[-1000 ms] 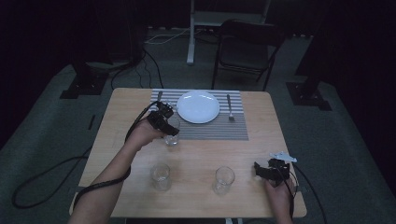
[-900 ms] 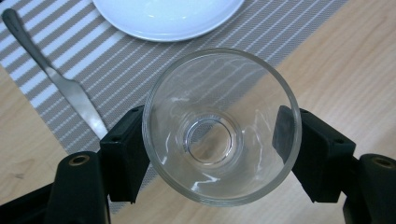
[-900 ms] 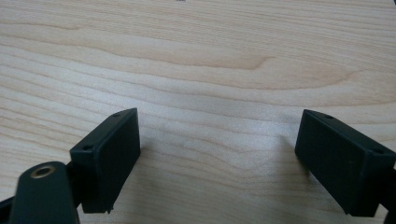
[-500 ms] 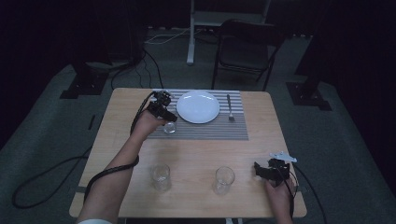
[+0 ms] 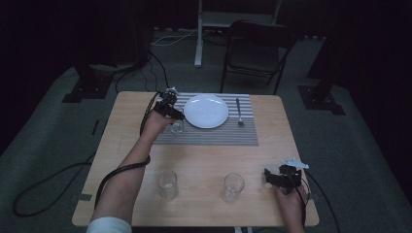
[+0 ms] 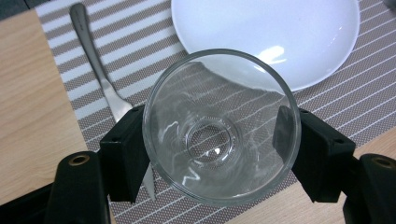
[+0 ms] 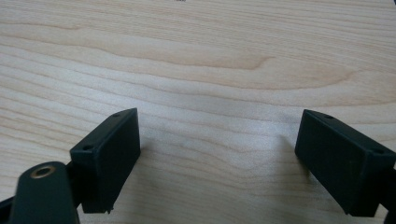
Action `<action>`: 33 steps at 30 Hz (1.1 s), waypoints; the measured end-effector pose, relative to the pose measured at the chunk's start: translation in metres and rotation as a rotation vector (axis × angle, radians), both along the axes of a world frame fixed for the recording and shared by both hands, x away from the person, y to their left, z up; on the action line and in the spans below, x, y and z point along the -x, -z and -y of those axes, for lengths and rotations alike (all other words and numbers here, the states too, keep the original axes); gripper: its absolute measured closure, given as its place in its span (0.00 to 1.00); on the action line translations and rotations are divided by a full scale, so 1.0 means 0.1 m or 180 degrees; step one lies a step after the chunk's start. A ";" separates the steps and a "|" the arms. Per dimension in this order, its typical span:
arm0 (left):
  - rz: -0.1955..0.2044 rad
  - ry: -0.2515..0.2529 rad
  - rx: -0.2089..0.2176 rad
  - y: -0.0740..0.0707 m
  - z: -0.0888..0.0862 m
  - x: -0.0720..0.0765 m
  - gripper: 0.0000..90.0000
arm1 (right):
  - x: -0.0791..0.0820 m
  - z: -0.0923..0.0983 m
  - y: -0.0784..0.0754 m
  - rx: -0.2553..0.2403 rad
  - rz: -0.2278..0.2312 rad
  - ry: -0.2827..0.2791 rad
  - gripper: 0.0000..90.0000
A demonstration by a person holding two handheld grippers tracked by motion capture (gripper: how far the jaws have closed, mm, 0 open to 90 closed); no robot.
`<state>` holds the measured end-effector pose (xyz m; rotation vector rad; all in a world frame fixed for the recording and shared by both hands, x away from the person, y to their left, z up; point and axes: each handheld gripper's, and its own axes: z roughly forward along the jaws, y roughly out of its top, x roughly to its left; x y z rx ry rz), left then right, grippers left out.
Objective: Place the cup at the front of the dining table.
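My left gripper (image 5: 174,112) has its jaws clamped on a small clear glass (image 6: 219,126), which sits over the striped placemat (image 5: 214,135) just left of the white plate (image 5: 206,110), with a fork (image 6: 100,79) lying beside it. Toward the near edge of the table (image 5: 257,160) stand 2 more glasses (image 5: 167,183), well apart. At the right, my right gripper (image 7: 219,154) hovers over bare wood with its jaws spread wide and nothing between them.
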<state>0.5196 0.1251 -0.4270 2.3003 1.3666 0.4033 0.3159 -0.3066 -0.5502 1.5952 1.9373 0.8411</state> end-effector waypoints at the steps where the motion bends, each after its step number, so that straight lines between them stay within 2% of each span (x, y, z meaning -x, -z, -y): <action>1: -0.0014 -0.0016 -0.0034 0.02 0.01 -0.01 0.33 | 0.00 0.00 0.00 -0.0001 -0.0001 0.0001 0.15; 4: -0.0033 -0.0051 -0.0054 0.09 0.02 -0.04 0.33 | 0.00 0.00 0.00 -0.0001 -0.0001 0.0001 0.15; 7: 0.0033 -0.0118 0.0098 0.12 -0.03 -0.04 0.33 | 0.00 0.00 0.00 0.0000 0.0000 -0.0001 0.15; 12: 0.0108 -0.0106 0.0112 0.14 -0.03 -0.01 0.32 | 0.00 0.00 0.00 0.0000 0.0000 -0.0002 0.15; 13: 0.0212 -0.0116 0.0142 0.13 -0.03 0.02 0.32 | 0.00 0.00 0.00 0.0000 0.0000 -0.0001 0.15; 14: 0.0225 -0.0171 0.0244 0.11 -0.02 0.05 0.17 | 0.00 0.00 0.00 0.0000 0.0002 -0.0006 0.15; 15: 0.0193 -0.0178 0.0267 0.11 -0.02 0.05 0.10 | 0.01 0.00 0.00 0.0000 0.0000 -0.0007 0.15; 16: 0.0175 -0.0175 0.0245 0.11 -0.01 0.05 0.08 | 0.01 0.00 0.00 0.0000 0.0001 -0.0008 0.15; 17: 0.0126 -0.0158 0.0200 0.13 0.00 0.05 0.01 | 0.01 0.00 0.00 0.0000 0.0001 -0.0008 0.15; 18: 0.0125 -0.0144 0.0170 0.14 0.00 0.06 0.00 | 0.01 0.00 0.00 -0.0001 0.0000 -0.0008 0.15; 21: 0.0122 -0.0138 0.0167 0.16 -0.01 0.07 0.00 | 0.01 0.00 0.00 0.0001 0.0001 -0.0009 0.15; 22: 0.0221 -0.0182 0.0212 0.17 -0.04 0.10 0.00 | 0.01 0.00 0.00 0.0000 0.0000 -0.0007 0.15; 25: 0.0275 -0.0180 0.0291 0.21 -0.09 0.16 0.00 | 0.01 0.00 0.00 0.0001 0.0000 -0.0008 0.15; 27: 0.0274 -0.0161 0.0279 0.22 -0.11 0.18 0.00 | 0.01 0.00 0.00 0.0001 0.0001 -0.0008 0.15; 28: 0.0231 -0.0132 0.0297 0.26 -0.14 0.21 0.00 | 0.01 0.00 0.00 0.0000 0.0000 -0.0008 0.15; 29: 0.0248 -0.0127 0.0264 0.27 -0.16 0.23 0.00 | 0.01 0.00 0.00 0.0000 0.0001 -0.0008 0.15; 31: 0.0254 -0.0133 0.0282 0.29 -0.20 0.27 0.00 | 0.01 0.00 0.00 0.0000 0.0001 -0.0008 0.15; 33: 0.0173 -0.0092 0.0343 0.33 -0.25 0.29 0.00 | 0.01 0.00 0.00 0.0001 0.0000 -0.0009 0.15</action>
